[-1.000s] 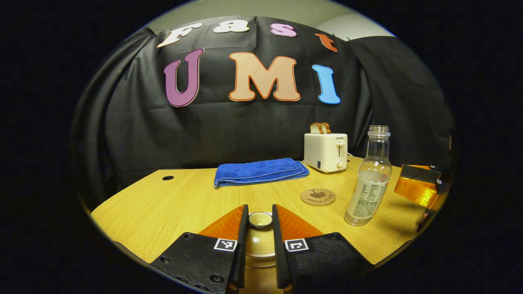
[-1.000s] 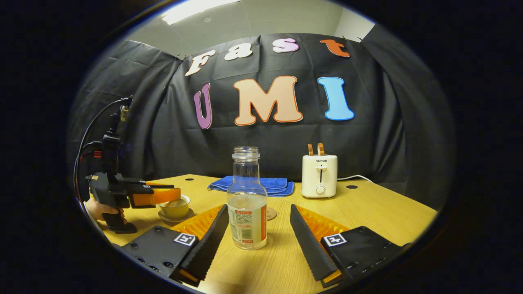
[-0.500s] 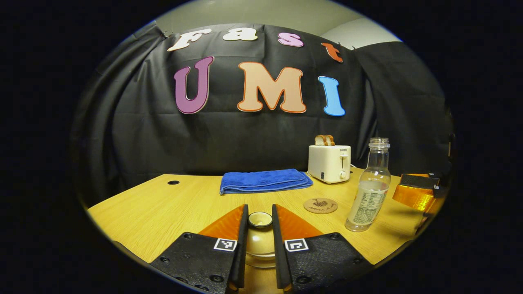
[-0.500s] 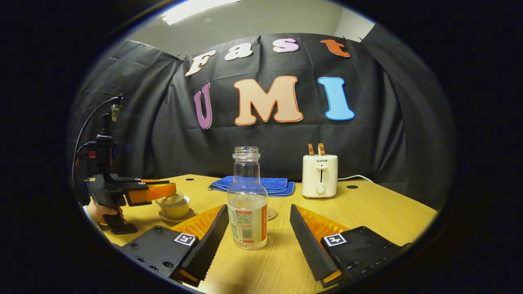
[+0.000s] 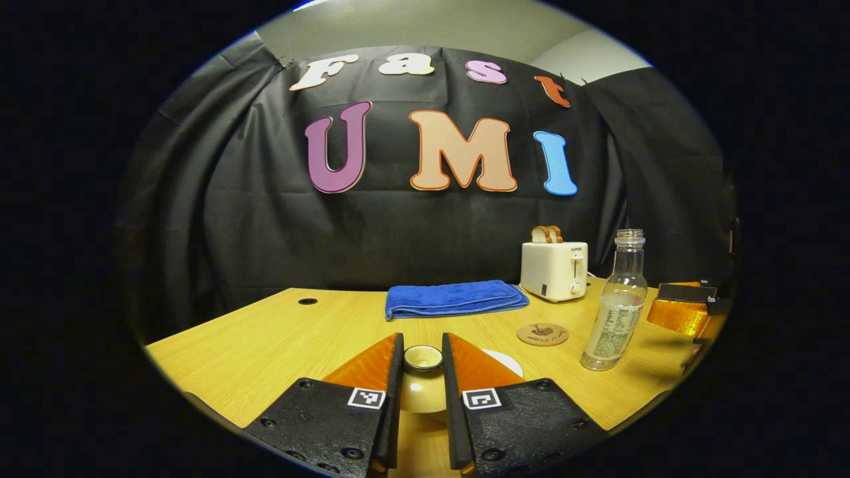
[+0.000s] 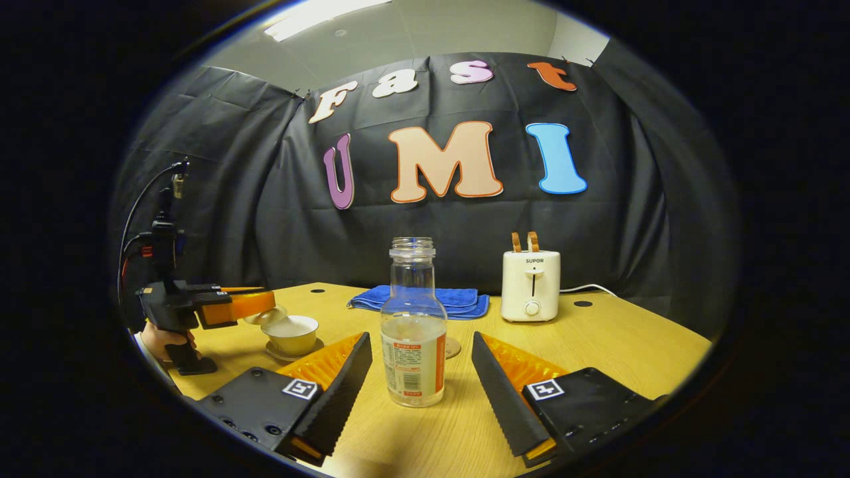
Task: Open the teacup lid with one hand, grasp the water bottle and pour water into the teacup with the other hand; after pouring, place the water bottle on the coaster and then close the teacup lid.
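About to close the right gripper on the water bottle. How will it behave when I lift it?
The water bottle looks clear thin plastic, so it may flex under a hard squeeze. It appears under half full, so probably light. It is tall, narrow and uncapped: a knock could tip it and a quick tilt may spill. The right gripper stands open around it.

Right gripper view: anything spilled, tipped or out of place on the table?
Nothing stands out. The water bottle stands upright and uncapped, the teacup sits on its saucer, and the left gripper holds the lid beside it.
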